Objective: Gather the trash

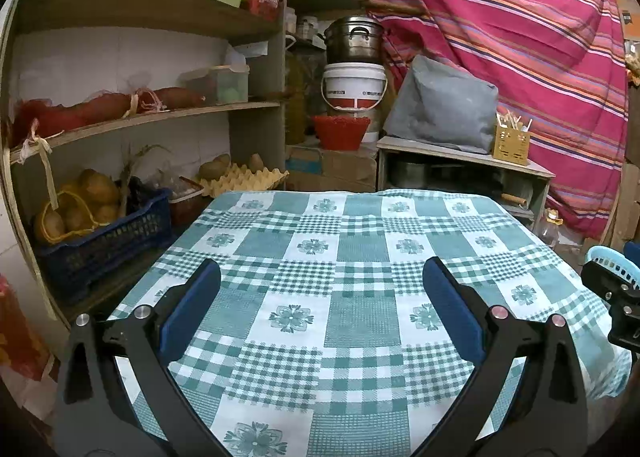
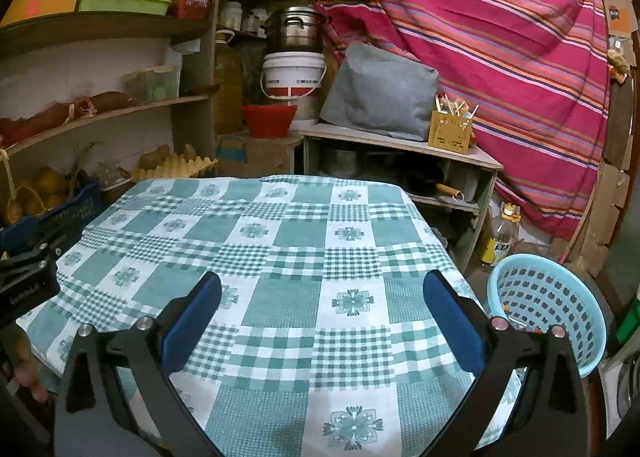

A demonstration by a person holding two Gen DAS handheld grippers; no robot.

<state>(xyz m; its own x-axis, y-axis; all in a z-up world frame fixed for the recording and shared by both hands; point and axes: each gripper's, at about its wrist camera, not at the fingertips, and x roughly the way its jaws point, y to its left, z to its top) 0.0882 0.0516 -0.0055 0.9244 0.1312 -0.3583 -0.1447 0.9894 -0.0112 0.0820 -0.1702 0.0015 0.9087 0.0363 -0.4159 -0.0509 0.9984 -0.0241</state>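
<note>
A table under a green-and-white checked cloth (image 1: 320, 257) (image 2: 280, 241) fills both views, and no loose trash shows on it. My left gripper (image 1: 320, 269) hovers open over the near half of the cloth, nothing between its blue pads. In the right wrist view my right gripper (image 2: 322, 281) is open too and holds nothing. A light blue perforated basket (image 2: 548, 305) stands off the table's right edge, just right of my right gripper, with small scraps inside. The basket's rim (image 1: 608, 261) peeks in at the far right of the left wrist view.
Wooden shelves (image 1: 140, 113) with a blue crate (image 1: 104, 245) of potatoes and egg trays (image 1: 244, 179) stand to the left. Behind the table are a white bucket (image 1: 354, 87), a red basket (image 1: 340, 131), a low cabinet (image 2: 400, 149) and a striped red cloth (image 2: 480, 37).
</note>
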